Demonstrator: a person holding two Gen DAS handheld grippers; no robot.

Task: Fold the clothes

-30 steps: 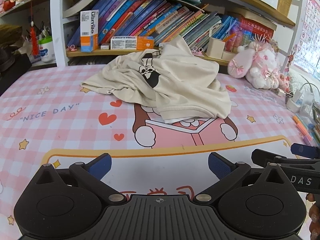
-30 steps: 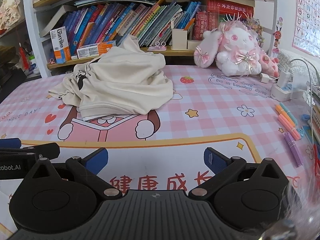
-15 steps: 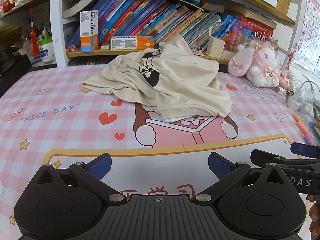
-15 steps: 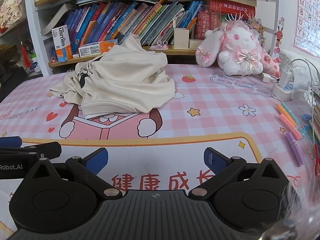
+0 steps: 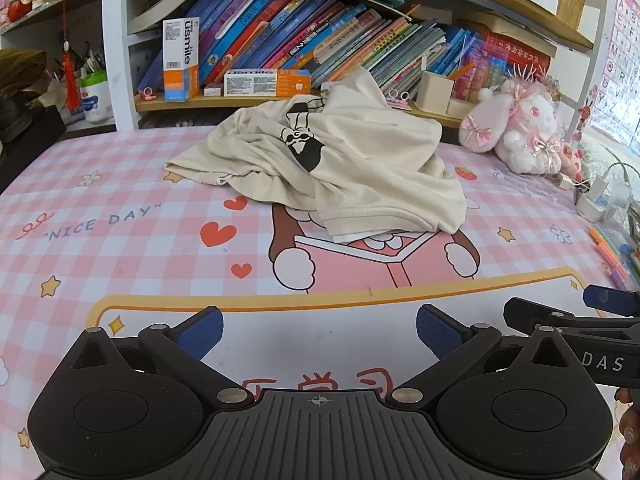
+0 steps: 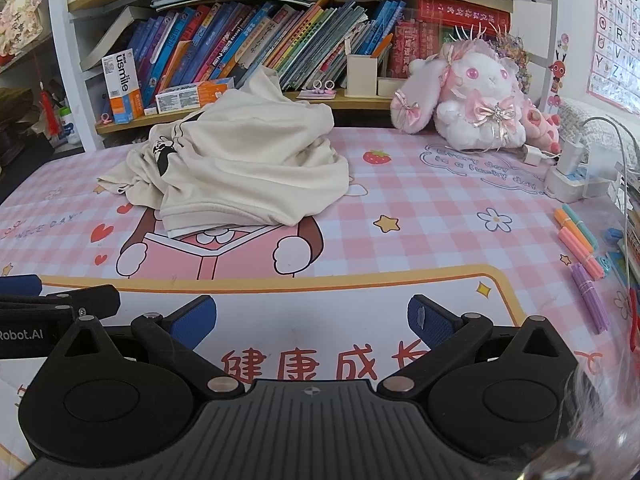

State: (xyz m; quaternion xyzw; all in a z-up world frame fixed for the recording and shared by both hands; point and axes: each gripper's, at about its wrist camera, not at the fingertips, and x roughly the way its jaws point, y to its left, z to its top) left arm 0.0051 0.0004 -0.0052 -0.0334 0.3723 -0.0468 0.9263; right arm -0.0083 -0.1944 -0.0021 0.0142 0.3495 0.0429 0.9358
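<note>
Both grippers edged slightly nearer the cream garment (image 5: 344, 172) — crumpled mid-mat, untouched. Pen holder (image 6: 361, 75) on shelf: orange pen inside. Left gripper (image 5: 319, 330) and right gripper (image 6: 312, 318) — jaws wide, empty, above mat (image 5: 120, 248).

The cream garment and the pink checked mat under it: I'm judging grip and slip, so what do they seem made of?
Cream garment with black print: soft matte knit, probably cotton jersey; it crumples in loose folds, with a ribbed hem. Pink checked table mat: smooth printed sheet with slight sheen, possibly vinyl or rubber.
</note>
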